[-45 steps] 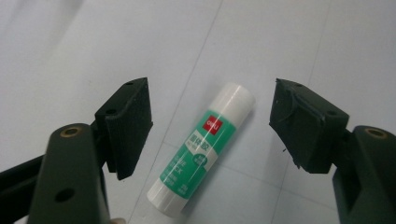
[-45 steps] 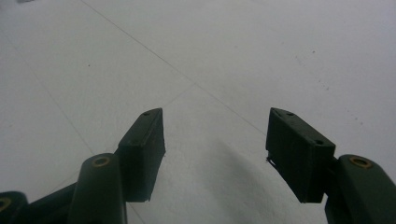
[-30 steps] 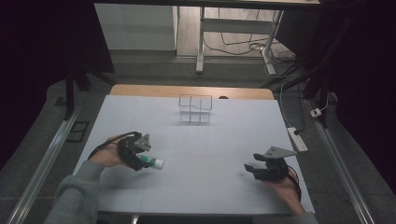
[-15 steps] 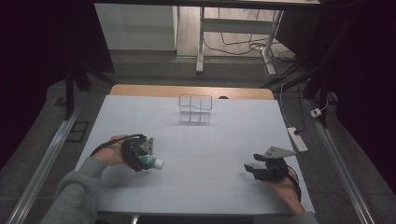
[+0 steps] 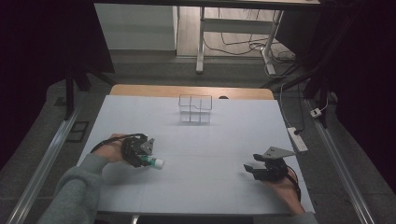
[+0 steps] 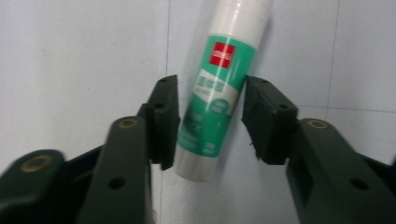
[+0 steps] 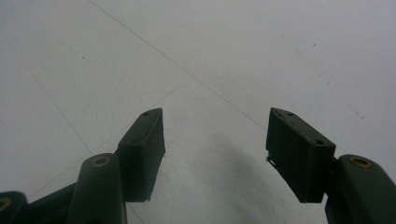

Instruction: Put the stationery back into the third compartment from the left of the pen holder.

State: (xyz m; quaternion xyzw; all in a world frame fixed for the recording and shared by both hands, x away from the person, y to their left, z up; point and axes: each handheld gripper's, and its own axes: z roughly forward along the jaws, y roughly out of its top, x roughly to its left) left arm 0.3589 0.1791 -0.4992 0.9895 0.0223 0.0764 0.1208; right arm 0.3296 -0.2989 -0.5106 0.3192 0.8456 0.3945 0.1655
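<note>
High view: wire rack (image 5: 195, 109) empty.

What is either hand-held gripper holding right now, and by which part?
Nothing is clamped yet. The left hand-held gripper straddles the glue stick at its green label, jaws open. The right hand-held gripper is open over bare table.

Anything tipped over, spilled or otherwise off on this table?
Nothing stands out. The green-and-white glue stick lies flat on the white table, capped and unbroken, between the left claw's jaws. The clear plastic divided box stands upright. The right claw hangs empty.
</note>
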